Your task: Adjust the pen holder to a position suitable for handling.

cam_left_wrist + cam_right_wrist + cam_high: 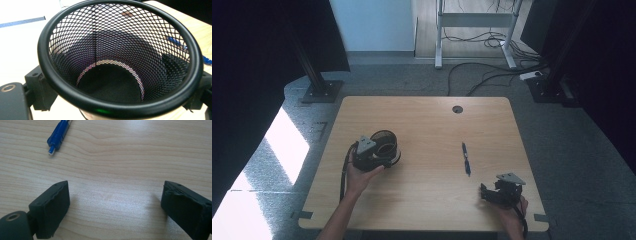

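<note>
A black mesh pen cup [385,144] stands on the left half of the wooden table [427,125]. My left gripper [379,158] is shut on it. In the left gripper view the cup's rim [120,107] sits between my fingers [40,91], and the inside is empty. A blue pen [466,158] lies flat right of centre, also seen at the top left of the right gripper view [58,135]. My right gripper [486,194] rests open near the front right edge, short of the pen, with bare wood between its jaws [115,187].
A round cable hole [457,109] sits near the table's far edge. Beyond the table are a white frame [474,30], loose cables [492,70] on the floor, and dark curtains on stands at both sides.
</note>
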Demonstrator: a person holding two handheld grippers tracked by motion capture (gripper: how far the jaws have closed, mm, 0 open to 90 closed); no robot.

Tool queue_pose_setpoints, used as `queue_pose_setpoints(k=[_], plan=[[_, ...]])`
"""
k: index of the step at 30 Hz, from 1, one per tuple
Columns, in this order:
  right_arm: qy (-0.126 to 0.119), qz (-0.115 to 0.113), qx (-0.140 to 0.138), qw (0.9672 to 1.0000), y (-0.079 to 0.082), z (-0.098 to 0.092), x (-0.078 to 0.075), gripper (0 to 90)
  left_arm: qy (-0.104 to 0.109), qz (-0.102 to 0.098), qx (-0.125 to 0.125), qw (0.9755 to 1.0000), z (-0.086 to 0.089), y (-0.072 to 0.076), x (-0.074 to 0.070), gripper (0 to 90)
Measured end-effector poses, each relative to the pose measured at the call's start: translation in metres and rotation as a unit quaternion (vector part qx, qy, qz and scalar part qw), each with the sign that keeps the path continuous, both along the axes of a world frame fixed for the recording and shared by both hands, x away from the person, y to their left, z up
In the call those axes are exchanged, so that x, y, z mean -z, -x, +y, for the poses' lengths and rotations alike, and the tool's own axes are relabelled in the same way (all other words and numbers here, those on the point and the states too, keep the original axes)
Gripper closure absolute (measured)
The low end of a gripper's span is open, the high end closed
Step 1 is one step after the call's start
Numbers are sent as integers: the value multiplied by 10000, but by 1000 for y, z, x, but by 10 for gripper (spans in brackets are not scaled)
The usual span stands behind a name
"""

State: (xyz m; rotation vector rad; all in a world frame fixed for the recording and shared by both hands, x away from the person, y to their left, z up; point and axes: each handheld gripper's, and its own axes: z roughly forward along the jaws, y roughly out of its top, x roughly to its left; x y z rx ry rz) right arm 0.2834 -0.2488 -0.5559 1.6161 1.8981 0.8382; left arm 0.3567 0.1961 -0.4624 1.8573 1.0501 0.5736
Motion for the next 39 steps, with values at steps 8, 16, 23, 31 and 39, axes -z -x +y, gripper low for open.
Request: queue_pose_setpoints(k=[8, 16, 23, 31, 39], plan=[[2, -6, 7, 10000, 0, 0, 0, 81, -17, -40, 135, 9999, -16, -1, -7, 94], [4, -7, 6, 10000, 0, 0, 0, 81, 19, 31, 220, 9998, -31, -5, -8, 93], [1, -7, 9, 10000, 0, 0, 0, 81, 3, 67, 285, 9996, -42, -9, -5, 94], [2, -9, 10, 10000, 0, 0, 0, 82, -46, 133, 334, 9993, -52, -11, -1, 93], [3, -11, 21, 10000, 0, 0, 0, 84, -89, 187, 364, 9991, -62, -14, 2, 93]])
